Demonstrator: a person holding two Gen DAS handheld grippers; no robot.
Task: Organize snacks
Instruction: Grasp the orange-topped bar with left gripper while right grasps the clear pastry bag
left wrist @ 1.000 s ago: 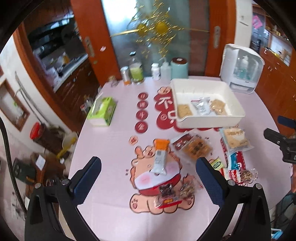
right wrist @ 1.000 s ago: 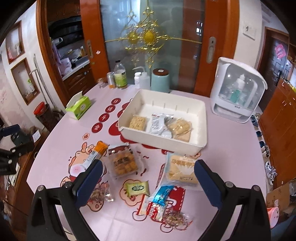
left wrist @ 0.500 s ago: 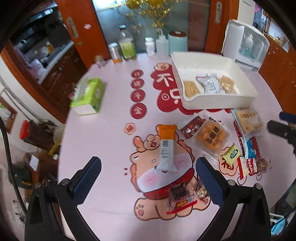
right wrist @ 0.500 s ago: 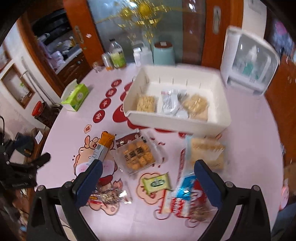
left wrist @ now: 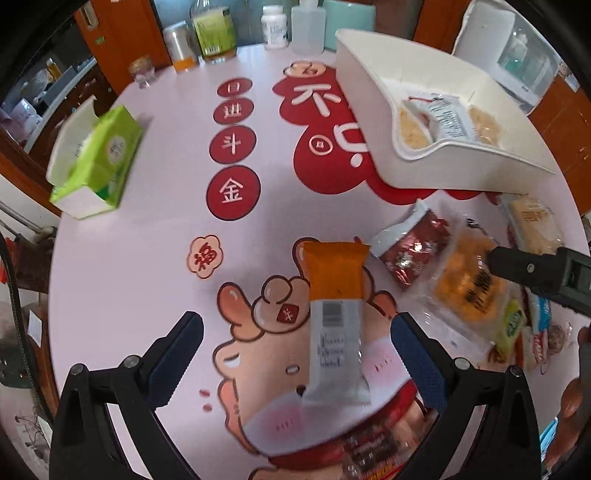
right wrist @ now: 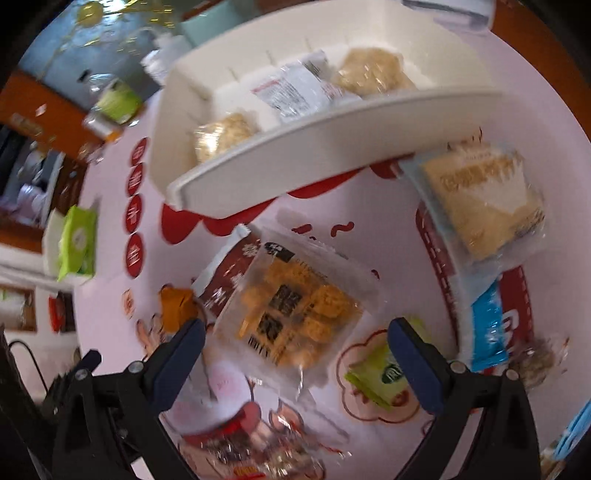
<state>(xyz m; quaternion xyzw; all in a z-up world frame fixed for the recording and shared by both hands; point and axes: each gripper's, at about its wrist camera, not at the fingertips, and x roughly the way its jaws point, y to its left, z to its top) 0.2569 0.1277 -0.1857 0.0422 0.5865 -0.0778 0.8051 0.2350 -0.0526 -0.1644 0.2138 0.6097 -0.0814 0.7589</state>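
- Snack bar, orange at the far end and white at the near end: lies flat on the surface, lengthwise between the spread fingers of the left gripper, which is released and grips nothing; the alignment suggests it is the left side's next pick.
- Cracker pack, clear wrap over orange squares: lies between the parted fingers of the right gripper, likewise released and empty, apparently lined up for a grasp. It partly overlaps a dark red packet.
- Remaining loose snacks: a pale biscuit pack just beside the tray wall, a blue wrapper and a small green packet near the right finger; all lie on the surface outside the tray, so sorting appears unfinished.
- White tray: stands at the far side and already holds three packets, two tan and one silver-white between them, evidently the collection point.
- Green tissue box and bottles: stand well apart at the edges, not part of the sorting.
- Hard to read: the right view is motion-blurred, so print is illegible; packets at the bottom edge of both views are cut off by the grippers' frames; the right gripper's tip crosses the cracker pack in the left view.
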